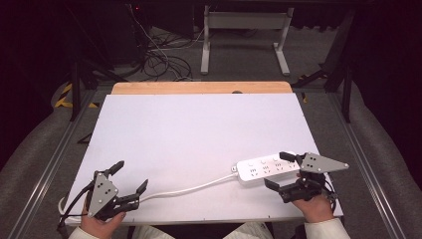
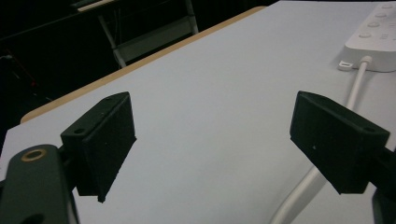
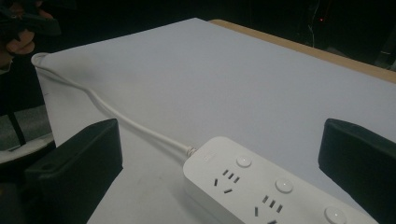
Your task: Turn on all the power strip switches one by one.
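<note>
- L gripper (image 1: 130,175) near table's (image 1: 199,129) front-left corner, jaws wide, empty, cord (image 1: 194,188) just beside.
- Power strip (image 1: 263,169) lies flat front-right.
- R gripper (image 1: 278,171) jaws fully apart, straddling strip, pads not pressing.
- Step: likely pre-grasp; next needs closing squarely on strip sides.

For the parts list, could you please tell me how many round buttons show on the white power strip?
3 in the right gripper view on the white plastic power strip: near the cord end, midway, and at the bottom edge. More may be hidden beyond the frame.
</note>
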{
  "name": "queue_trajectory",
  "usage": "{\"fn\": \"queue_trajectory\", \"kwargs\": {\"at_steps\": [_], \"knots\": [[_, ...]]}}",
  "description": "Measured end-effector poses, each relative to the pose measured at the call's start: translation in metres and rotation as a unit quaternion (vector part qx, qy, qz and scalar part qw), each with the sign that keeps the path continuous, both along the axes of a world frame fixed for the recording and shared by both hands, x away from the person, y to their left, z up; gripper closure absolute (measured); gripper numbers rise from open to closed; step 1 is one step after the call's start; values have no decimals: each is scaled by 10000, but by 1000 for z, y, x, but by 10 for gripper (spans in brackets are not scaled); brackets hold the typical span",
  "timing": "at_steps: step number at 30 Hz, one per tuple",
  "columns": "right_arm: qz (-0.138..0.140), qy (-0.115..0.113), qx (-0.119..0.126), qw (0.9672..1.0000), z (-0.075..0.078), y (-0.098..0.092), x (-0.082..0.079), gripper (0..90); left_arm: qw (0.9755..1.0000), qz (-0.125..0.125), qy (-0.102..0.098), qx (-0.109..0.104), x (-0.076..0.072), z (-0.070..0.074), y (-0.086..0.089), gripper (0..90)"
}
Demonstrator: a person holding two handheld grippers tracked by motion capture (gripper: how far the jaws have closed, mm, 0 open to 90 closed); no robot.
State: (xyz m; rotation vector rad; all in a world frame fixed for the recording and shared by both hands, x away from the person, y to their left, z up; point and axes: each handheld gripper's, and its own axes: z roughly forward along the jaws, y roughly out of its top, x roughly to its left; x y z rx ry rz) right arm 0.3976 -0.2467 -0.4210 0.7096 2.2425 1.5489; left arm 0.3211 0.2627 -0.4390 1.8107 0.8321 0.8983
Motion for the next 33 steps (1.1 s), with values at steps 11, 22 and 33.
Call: {"fn": "queue_trajectory", "kwargs": {"at_steps": [11, 22, 33], "knots": [[-29, 182, 28, 9998, -27, -3, 1, 0, 10000, -38, 45, 39, 1, -1, 0, 145], [-39, 543, -195, 9983, -48, -3, -2, 0, 9998, -92, 135, 131, 2, -3, -1, 141], [-226, 335, -179, 9990, -40, -6, -3, 7, 9997, -106, 138, 155, 4, -3, 1, 139]]}}
